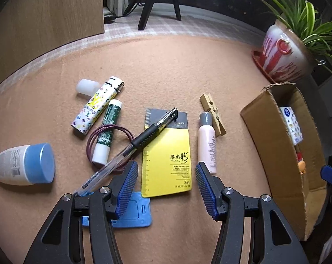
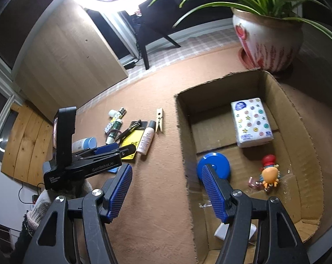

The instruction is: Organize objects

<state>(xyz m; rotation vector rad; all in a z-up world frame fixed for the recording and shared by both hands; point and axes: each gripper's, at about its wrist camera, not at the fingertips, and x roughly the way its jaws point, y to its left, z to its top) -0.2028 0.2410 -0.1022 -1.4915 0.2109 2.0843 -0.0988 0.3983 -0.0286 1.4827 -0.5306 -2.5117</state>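
Found a tan felt-covered table (image 1: 166,66) filling both views. Noted at its right side a cardboard box (image 2: 298,121), open at the top, with a potted plant (image 1: 282,52) just behind it.

Saw the left gripper (image 1: 166,166) pointed steeply down over the clutter, jaws moderately wide and gripping nothing, with the lower part of a yellow card (image 1: 166,154) lying between them and neither pad pressing on it. Saw the right gripper (image 2: 167,168) likewise moderately wide and empty, astride the box's near left wall, one finger outside and one inside.

Counted inside the box a tissue pack (image 2: 251,122) near the far wall, a blue disc (image 2: 218,165) partly hidden by the right gripper's inner finger, and a small crab toy (image 2: 269,173) on the floor.

Left on the felt, from the left: a white jar with a blue lid (image 1: 25,165) on its side; a patterned lighter (image 1: 97,105); a green tube (image 1: 107,129) lying across a dark red hair tie (image 1: 89,145); a pen (image 1: 130,145) slanted over the yellow card's top corner; a blue card holder (image 1: 135,211) partly under the left finger; a pink bottle (image 1: 206,147) just right of the card, touching a wooden clothespin (image 1: 212,114); a small white cap (image 1: 85,87) beside the lighter's top.
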